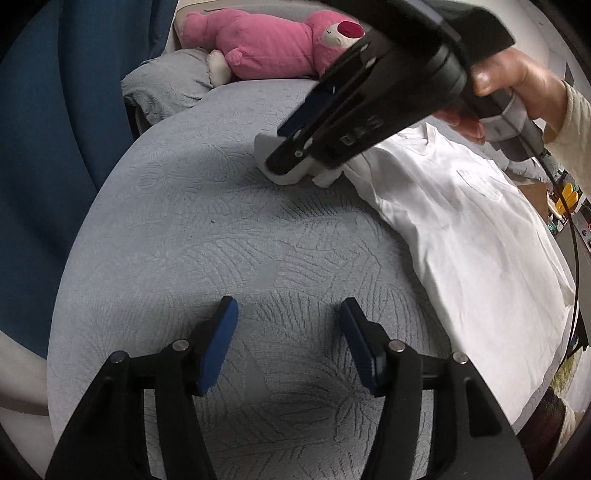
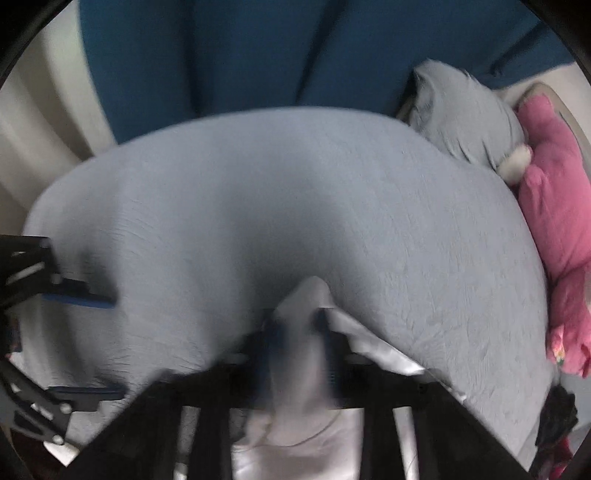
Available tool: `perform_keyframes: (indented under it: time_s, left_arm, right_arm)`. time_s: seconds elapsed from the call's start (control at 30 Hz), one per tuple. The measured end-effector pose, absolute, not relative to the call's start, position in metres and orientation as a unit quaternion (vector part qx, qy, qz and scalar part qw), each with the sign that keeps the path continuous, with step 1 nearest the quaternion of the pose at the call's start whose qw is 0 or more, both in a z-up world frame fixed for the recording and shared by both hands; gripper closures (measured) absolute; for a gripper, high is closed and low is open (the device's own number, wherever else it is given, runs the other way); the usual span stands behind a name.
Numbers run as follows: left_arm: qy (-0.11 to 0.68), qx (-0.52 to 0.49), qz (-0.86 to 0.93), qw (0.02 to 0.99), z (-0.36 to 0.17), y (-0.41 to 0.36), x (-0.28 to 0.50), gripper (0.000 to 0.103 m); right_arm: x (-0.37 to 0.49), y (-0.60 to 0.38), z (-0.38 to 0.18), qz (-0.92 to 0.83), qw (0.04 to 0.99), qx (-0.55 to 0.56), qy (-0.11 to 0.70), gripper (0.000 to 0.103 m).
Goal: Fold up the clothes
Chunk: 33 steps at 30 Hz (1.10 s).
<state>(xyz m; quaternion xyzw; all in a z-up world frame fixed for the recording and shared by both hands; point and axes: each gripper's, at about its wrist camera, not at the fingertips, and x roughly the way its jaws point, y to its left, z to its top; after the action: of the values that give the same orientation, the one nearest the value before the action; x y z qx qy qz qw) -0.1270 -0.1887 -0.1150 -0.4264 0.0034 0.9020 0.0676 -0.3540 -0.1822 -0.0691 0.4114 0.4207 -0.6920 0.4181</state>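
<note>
You have a bed [image 1: 207, 229] under a grey leaf-patterned cover, with a white shirt [image 1: 461, 229] spread flat along its right side, a grey pillow [image 1: 166, 85] at the far left corner, and a pink plush bear [image 1: 266, 44] lying just beside the pillow.

A bed covered in a pale grey-blue quilted spread with a stitched leaf pattern [image 1: 229, 229] fills the room's middle. At its head lie a crumpled grey-blue pillow [image 1: 166, 88] and a pink plush bear with a white muzzle [image 1: 266, 40] — the bear against a cream headboard [image 1: 184, 11]. A deep blue curtain in heavy folds [image 1: 48, 147] hangs along the bed's far edge, beside cream drapery [image 2: 44, 110].
</note>
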Motion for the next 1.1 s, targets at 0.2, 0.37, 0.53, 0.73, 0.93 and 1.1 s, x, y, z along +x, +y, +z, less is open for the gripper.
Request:
perform_keyframes:
  time_s: [0.2,0.37,0.53,0.73,0.93,1.1]
  left_arm:
    - [-0.012,-0.429,0.9,0.077,-0.108,-0.191,-0.133,0.048]
    - [-0.07,-0.384,0.916,0.094,-0.084,-0.196,-0.15,0.048]
    - [-0.117,-0.371,0.915,0.106,-0.073,-0.186,-0.175,0.048]
    - [-0.167,-0.396,0.896,0.111,-0.08,-0.166,-0.208,0.048]
    - [-0.175,-0.402,0.894,0.098,-0.085,-0.147,-0.217,0.055]
    - [-0.194,-0.415,0.884,0.095,-0.092,-0.143,-0.228,0.083]
  right_arm:
    - [-0.372,-0.154,-0.047,-0.726,0.423,0.421,0.342,0.099]
    - [-0.387,-0.115,-0.03,-0.753,0.42,0.424,0.277,0.099]
    - [-0.396,-0.085,-0.035,-0.765,0.405,0.434,0.249,0.099]
    - [-0.396,-0.077,-0.036,-0.766,0.41,0.437,0.233,0.099]
    - [-0.398,-0.068,-0.037,-0.766,0.42,0.436,0.218,0.099]
    - [-0.398,-0.06,-0.04,-0.767,0.421,0.437,0.209,0.099]
